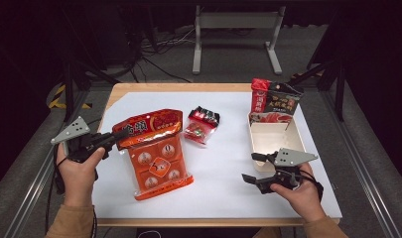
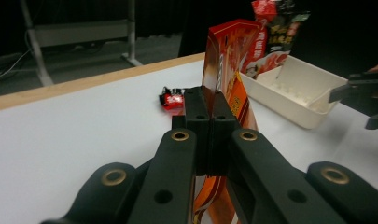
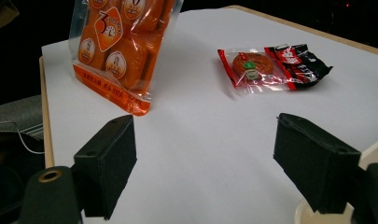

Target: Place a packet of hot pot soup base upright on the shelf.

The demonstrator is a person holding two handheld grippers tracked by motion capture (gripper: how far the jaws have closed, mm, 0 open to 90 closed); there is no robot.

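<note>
A large orange snack bag (image 1: pixel 155 151) hangs tilted above the white table, its lower edge near or on the surface. My left gripper (image 1: pixel 120 135) is shut on the bag's upper left corner; in the left gripper view the closed jaws pinch the bag's edge (image 2: pixel 224 60). A small red and black snack packet (image 1: pixel 201 125) lies flat behind the bag, also seen as the packet (image 3: pixel 275 65). My right gripper (image 1: pixel 249 167) stands open beside the cream bin (image 1: pixel 293 128), nothing between its fingers (image 3: pixel 107 158).
A red and black pouch (image 1: pixel 275 99) stands at the bin's far end. The white sheet (image 1: pixel 223 183) covers the wooden table (image 1: pixel 178 87). Metal frame legs (image 1: pixel 235 22) stand on the floor behind.
</note>
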